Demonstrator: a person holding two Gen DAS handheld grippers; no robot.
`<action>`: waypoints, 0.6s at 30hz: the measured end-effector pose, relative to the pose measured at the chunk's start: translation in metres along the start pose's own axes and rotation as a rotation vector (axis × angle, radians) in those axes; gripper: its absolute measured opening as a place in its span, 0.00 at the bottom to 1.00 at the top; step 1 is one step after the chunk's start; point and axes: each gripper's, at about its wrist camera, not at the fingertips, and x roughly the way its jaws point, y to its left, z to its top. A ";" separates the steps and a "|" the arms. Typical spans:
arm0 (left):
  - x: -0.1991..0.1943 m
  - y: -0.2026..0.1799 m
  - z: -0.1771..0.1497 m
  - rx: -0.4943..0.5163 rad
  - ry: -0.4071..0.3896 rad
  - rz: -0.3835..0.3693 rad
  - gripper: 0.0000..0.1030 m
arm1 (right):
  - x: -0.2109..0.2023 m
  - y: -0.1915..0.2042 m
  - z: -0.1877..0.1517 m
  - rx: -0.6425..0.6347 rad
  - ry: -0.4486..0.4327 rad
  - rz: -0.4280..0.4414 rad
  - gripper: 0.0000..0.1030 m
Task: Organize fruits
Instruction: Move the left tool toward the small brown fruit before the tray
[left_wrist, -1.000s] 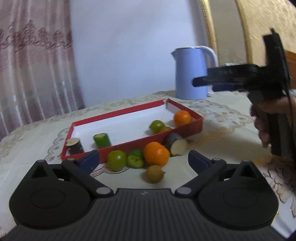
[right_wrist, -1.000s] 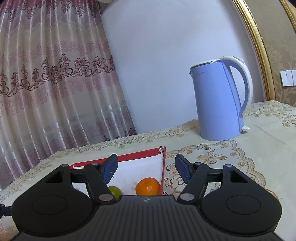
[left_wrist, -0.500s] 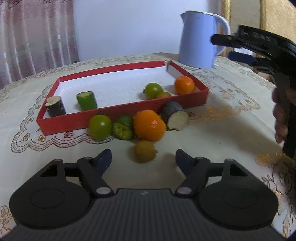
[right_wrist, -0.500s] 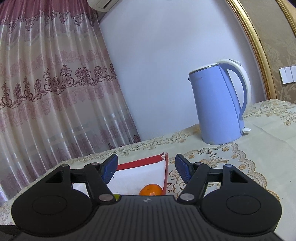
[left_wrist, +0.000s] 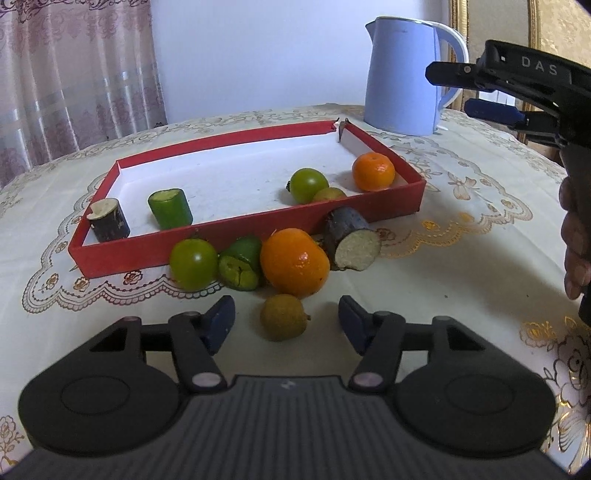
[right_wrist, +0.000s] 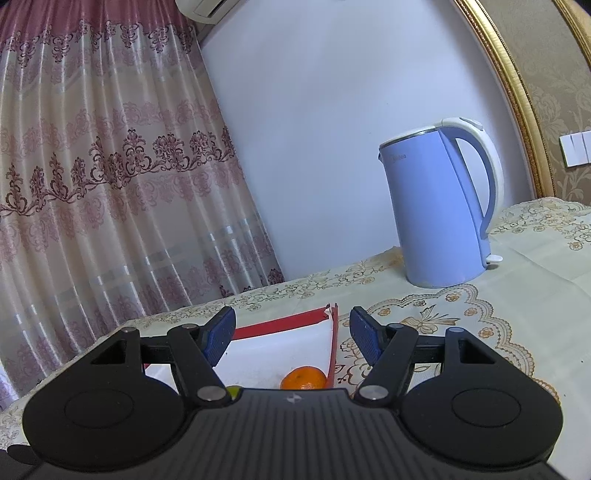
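Observation:
A red tray (left_wrist: 240, 230) with a white floor holds an orange (left_wrist: 373, 171), a green fruit (left_wrist: 308, 184), a small brown fruit (left_wrist: 330, 194), a green cucumber piece (left_wrist: 170, 208) and a dark stub (left_wrist: 109, 219). In front of the tray lie a green fruit (left_wrist: 194, 264), a green pepper piece (left_wrist: 240, 264), a big orange (left_wrist: 294, 262), a dark eggplant piece (left_wrist: 351, 245) and a small brown fruit (left_wrist: 282, 317). My left gripper (left_wrist: 286, 319) is open, its fingers on either side of that brown fruit. My right gripper (right_wrist: 291, 332) is open and empty above the tray's right end (right_wrist: 332, 343); it also shows in the left wrist view (left_wrist: 491, 88).
A blue kettle (left_wrist: 402, 77) stands behind the tray's far right corner, also in the right wrist view (right_wrist: 439, 214). An embroidered cloth (left_wrist: 461, 229) covers the table. Curtains (right_wrist: 92, 166) hang at the back left.
My left gripper has dropped and moved forward until its open fingers flank the small brown fruit. My right gripper has risen slightly over the tray's right end.

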 end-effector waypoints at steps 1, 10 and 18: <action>0.000 -0.001 0.000 -0.001 -0.002 0.004 0.57 | 0.000 0.000 0.000 -0.001 0.001 -0.003 0.66; -0.001 -0.001 -0.001 -0.038 -0.002 0.003 0.51 | 0.004 0.000 -0.003 -0.009 0.008 -0.022 0.66; -0.001 0.000 -0.001 -0.050 -0.008 0.009 0.46 | 0.005 0.000 -0.004 -0.016 0.006 -0.037 0.66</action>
